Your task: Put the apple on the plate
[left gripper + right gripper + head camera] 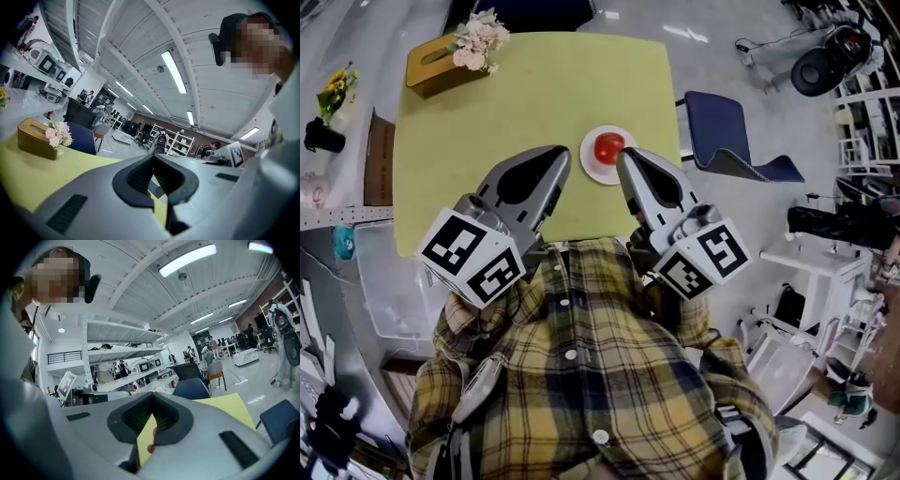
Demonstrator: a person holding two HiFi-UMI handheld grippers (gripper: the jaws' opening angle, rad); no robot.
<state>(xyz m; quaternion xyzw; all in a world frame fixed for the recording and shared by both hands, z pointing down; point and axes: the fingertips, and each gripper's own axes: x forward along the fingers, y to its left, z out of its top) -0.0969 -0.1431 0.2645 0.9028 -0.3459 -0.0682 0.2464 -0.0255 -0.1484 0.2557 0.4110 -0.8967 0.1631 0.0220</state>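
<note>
The apple (608, 147) sits on the plate (592, 170) on the counter (516, 94), just ahead of and between the left gripper (560, 156) and right gripper (624, 156), both jaws clenched empty, so the task looks finished.
</note>
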